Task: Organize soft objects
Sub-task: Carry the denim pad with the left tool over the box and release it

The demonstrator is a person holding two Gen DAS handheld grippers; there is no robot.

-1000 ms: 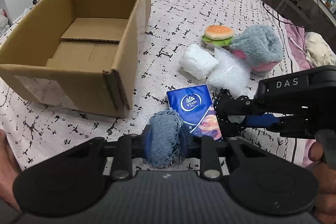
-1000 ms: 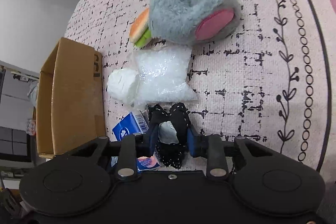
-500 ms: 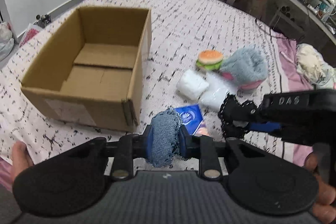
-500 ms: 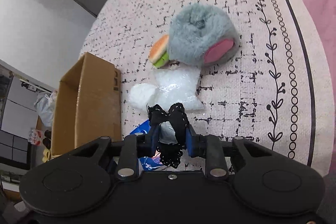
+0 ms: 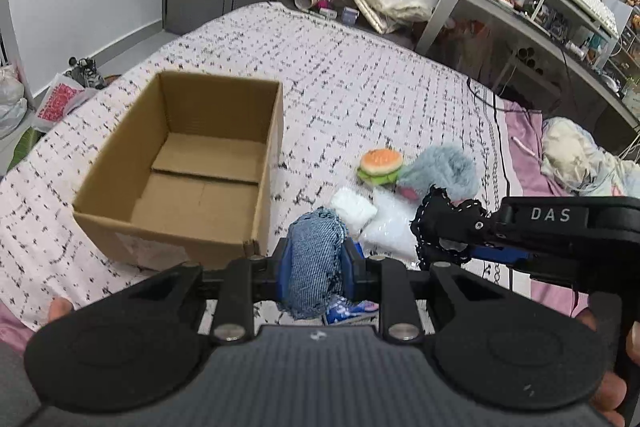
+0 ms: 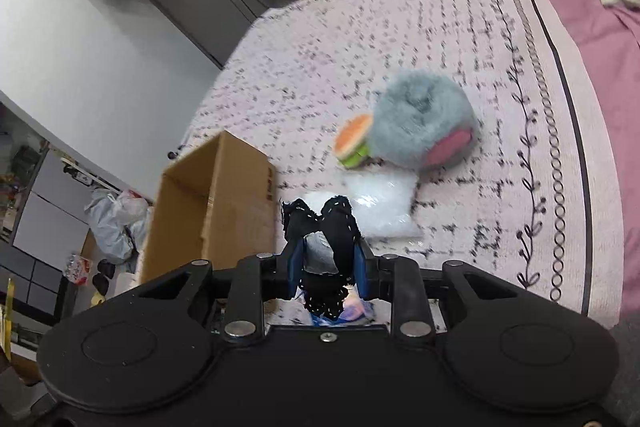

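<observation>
My left gripper (image 5: 316, 263) is shut on a rolled piece of blue denim cloth (image 5: 314, 259), held above the bed. To its right, my right gripper (image 5: 444, 239) is shut on a black cloth with white stitching (image 5: 438, 223); in the right wrist view that black cloth (image 6: 328, 231) sits clamped in the right gripper (image 6: 326, 259). An open, empty cardboard box (image 5: 188, 163) stands on the bed to the left. On the bedspread lie a toy burger (image 5: 380, 165), a grey fluffy plush (image 5: 440, 171), a white soft wad (image 5: 352, 209), a clear plastic bag (image 5: 390, 223) and a blue tissue pack (image 5: 348, 309).
The patterned bedspread (image 5: 360, 87) covers the bed, with a pink sheet (image 5: 532, 163) at the right. A cluttered desk (image 5: 540, 15) stands beyond the bed. Bags lie on the floor at the left (image 5: 56, 99). A person's fingers show at the lower corners.
Both grippers have risen from the bed with their cloths still clamped. The box and the loose items now look smaller and farther below, and more of the room shows.
</observation>
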